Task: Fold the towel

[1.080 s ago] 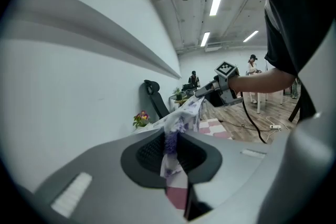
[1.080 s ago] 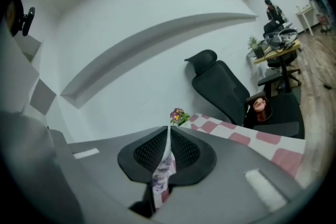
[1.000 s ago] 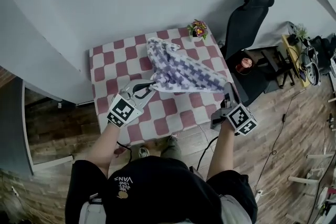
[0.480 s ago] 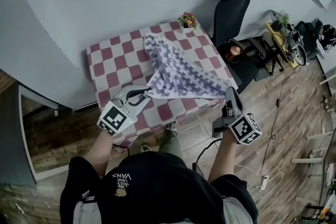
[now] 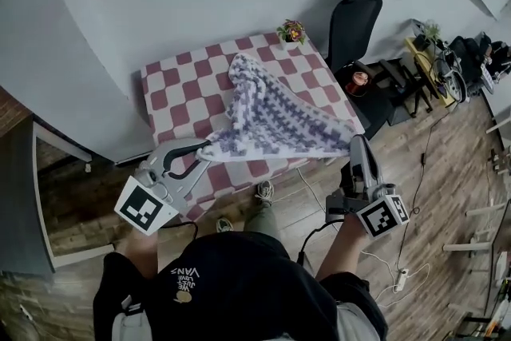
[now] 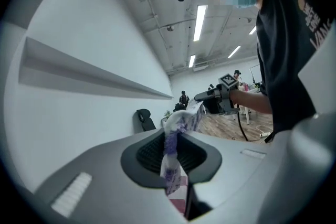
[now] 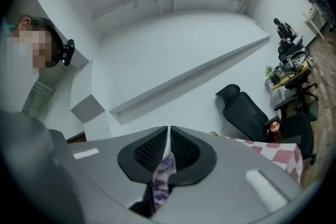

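The purple-and-white checked towel hangs stretched between my two grippers over the near half of the table, its far end lying crumpled on the red-and-white checked tablecloth. My left gripper is shut on the towel's near left corner, beyond the table's front left edge. My right gripper is shut on the near right corner, off the table's front right corner. Both grippers point about level.
A small potted flower stands at the table's far right corner. A black office chair and a dark stand with a red cup are just right of the table. A grey wall runs behind it.
Both grippers have pulled back toward me and risen, dragging the towel's near edge off the table and stretching it out. The left one moved further left.
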Tool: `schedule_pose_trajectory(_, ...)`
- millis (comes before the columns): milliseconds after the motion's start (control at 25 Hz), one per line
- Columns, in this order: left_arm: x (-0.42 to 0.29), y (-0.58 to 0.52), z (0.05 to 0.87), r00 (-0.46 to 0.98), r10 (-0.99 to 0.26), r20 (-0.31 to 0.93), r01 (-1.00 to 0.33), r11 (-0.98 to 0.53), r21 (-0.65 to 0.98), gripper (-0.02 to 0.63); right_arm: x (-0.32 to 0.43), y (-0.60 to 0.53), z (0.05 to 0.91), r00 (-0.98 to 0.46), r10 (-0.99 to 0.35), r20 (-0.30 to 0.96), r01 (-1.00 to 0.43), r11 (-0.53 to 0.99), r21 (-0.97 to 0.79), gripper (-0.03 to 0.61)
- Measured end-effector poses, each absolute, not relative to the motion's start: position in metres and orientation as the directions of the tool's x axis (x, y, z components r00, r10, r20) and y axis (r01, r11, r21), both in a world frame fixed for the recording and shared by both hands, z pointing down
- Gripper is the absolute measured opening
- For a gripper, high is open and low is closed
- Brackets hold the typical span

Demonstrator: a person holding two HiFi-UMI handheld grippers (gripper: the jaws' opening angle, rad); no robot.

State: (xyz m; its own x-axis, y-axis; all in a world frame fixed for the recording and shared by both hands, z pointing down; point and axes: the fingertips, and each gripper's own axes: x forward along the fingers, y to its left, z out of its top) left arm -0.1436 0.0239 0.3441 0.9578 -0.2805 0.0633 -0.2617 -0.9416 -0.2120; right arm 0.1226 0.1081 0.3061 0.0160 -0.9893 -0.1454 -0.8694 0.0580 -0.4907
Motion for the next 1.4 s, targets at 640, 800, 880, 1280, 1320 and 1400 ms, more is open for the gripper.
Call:
schedule_pose_trajectory(640, -0.144, -0.011, 0.486, 0.907, -0.329, 0.261, -0.357, -0.932, 0.063, 0.037, 0.134, 0.05, 0.423, -0.077, -0.989, 0.13, -0.819, -0.012, -0.574, 0.021)
schedule_pose_trajectory(800, -0.13, -0.039, 0.542, 0.868, -0.346, 0.355, -0.423, -0.891, 0.165, 0.037, 0.148, 0.014, 0.472, -0.091, -0.963, 0.255, -0.811, -0.077, -0.579, 0.021)
schedule_pose_trajectory(880, -0.123, -0.056, 0.565, 0.841, -0.363, 0.402, -0.464, -0.866, 0.187, 0.037, 0.155, -0.005, 0.496, -0.103, -0.944, 0.314, -0.812, -0.102, -0.574, 0.021)
schedule_pose_trajectory(1280, -0.103, -0.131, 0.636, 0.732, -0.333, 0.594, -0.571, -0.776, 0.268, 0.11, 0.183, -0.106, 0.6, -0.227, -0.799, 0.556, -0.83, -0.14, -0.54, 0.028)
schedule_pose_trajectory(1320, -0.106, -0.139, 0.636, 0.735, -0.34, 0.587, -0.58, -0.764, 0.284, 0.159, 0.187, -0.113, 0.605, -0.235, -0.786, 0.573, -0.833, -0.141, -0.535, 0.045)
schedule_pose_trajectory(1400, -0.115, -0.155, 0.63, 0.746, -0.367, 0.556, -0.597, -0.738, 0.314, 0.197, 0.2, -0.129, 0.609, -0.236, -0.776, 0.585, -0.846, -0.132, -0.517, 0.106)
